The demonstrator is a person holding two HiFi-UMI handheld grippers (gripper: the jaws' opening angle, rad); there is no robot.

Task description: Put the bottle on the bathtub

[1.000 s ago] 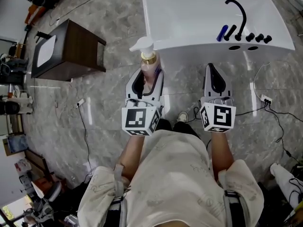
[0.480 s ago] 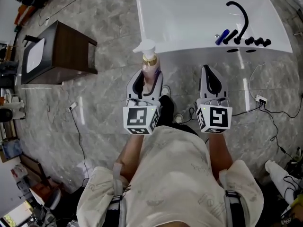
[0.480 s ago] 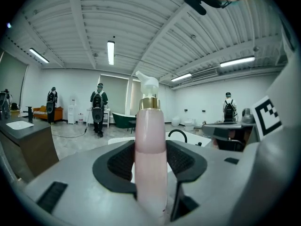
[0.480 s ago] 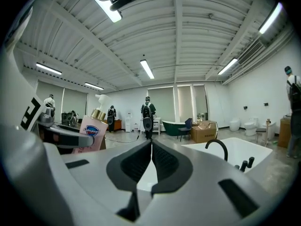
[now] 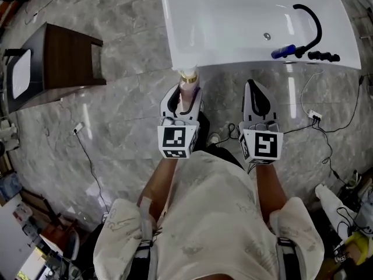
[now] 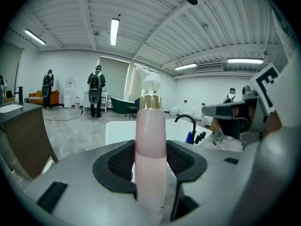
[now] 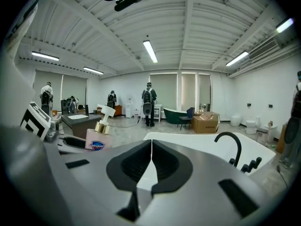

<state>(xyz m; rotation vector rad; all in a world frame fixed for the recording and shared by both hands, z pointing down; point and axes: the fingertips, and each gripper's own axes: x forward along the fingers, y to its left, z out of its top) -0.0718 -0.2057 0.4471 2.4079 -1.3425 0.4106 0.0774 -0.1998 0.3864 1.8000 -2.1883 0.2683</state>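
Left gripper (image 5: 182,101): jaws clamping pink bottle (image 6: 150,149) (upright), bathtub (image 5: 233,22) lying ahead. Right gripper (image 5: 260,102): jaws pressing together, gripping nothing.

Bare bathtub rim (image 5: 227,62) left of faucet (image 5: 318,25)

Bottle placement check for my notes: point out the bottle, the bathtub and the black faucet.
bottle (image 6: 150,135), left gripper view, on its pink body.
bathtub (image 5: 227,54), head view, on its near white rim.
faucet (image 5: 318,25), head view, on the curved black spout.
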